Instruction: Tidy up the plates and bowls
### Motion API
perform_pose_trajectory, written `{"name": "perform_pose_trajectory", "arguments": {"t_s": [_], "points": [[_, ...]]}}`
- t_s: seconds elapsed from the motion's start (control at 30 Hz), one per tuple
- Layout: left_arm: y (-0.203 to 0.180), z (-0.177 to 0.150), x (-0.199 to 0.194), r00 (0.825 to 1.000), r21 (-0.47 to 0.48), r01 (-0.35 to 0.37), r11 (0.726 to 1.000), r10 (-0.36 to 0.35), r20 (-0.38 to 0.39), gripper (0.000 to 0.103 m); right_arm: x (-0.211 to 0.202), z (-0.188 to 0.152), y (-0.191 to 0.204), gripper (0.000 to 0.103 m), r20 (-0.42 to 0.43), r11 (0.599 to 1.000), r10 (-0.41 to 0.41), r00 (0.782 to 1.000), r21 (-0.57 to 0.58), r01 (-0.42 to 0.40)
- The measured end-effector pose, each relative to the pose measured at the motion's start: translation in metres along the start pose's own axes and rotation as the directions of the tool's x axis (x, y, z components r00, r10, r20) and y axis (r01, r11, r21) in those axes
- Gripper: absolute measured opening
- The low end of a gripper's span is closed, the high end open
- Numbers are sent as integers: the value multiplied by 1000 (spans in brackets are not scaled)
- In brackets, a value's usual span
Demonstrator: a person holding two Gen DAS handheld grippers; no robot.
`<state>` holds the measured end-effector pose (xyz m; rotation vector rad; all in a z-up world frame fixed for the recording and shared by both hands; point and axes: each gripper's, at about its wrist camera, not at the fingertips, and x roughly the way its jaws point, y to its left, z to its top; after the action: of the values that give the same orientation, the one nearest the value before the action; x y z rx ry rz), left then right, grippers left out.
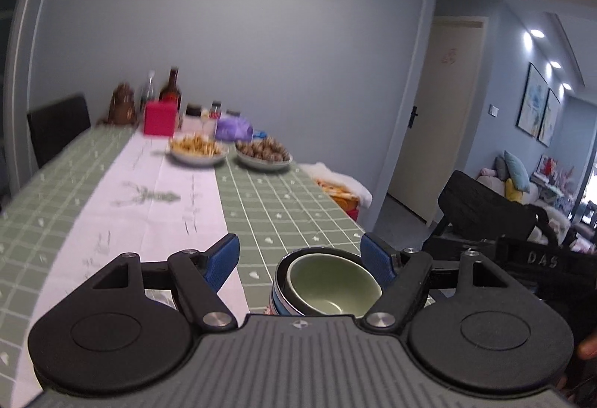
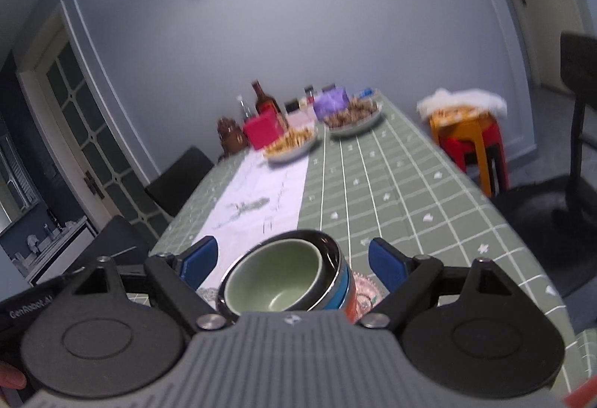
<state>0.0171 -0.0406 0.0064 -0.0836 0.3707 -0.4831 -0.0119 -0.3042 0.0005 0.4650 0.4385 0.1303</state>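
Altogether: one nested bowl stack (image 1: 328,281); two food plates (image 1: 197,151).

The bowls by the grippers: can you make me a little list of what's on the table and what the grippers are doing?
bowls: green bowl nested inside a stack of bowls, near end of table
left gripper: open, holding nothing
right gripper: open, holding nothing
table cover: green checked tablecloth with a white runner
far end: two plates of food, red box, bottles
beside table: stacked stools
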Motion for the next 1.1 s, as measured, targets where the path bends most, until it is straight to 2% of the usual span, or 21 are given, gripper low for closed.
{"name": "perform_pose_trajectory", "arguments": {"t_s": [0.07, 0.13, 0.23, 0.37, 0.57, 0.73, 0.83, 0.93, 1.0, 1.1], "points": [[-12, -8, -10, 999, 68, -6, 998, 3, 44, 86, -14, -5, 10, 87, 22, 999, -18, 1000, -31, 18], [-20, -16, -18, 999, 101, -10, 995, 5, 50, 85, -25, -11, 17, 87, 32, 998, -28, 999, -62, 30], [-24, -28, -27, 998, 88, -9, 996, 4, 55, 83, -39, -24, 25, 87, 42, 991, -54, 998, -117, 58], [-23, -40, -31, 997, 102, -70, 992, 67, 32, 82, -53, -47, 34, 88, 38, 973, -142, 989, -179, 146], [-21, -66, -34, 988, 109, -142, 984, 147, -42, 82, -54, -81, 47, 88, 10, 919, -271, 963, -295, 262], [-26, -86, -31, 971, 172, -167, 971, 193, -144, 86, -42, -99, 42, 88, -94, 922, -320, 943, -261, 286], [-22, -96, -30, 962, 141, -161, 977, 187, -201, 86, -38, -107, 43, 88, -112, 909, -352, 929, -279, 311], [-21, -102, -25, 942, 140, -188, 972, 219, -255, 86, -37, -113, 48, 88, -115, 897, -367, 923, -305, 319], [-23, -105, -24, 936, 151, -199, 968, 233, -265, 86, -36, -116, 48, 88, -125, 895, -374, 919, -309, 322], [-27, -106, -28, 939, 166, -198, 966, 236, -252, 86, -34, -117, 47, 88, -133, 892, -384, 914, -311, 329]]}}
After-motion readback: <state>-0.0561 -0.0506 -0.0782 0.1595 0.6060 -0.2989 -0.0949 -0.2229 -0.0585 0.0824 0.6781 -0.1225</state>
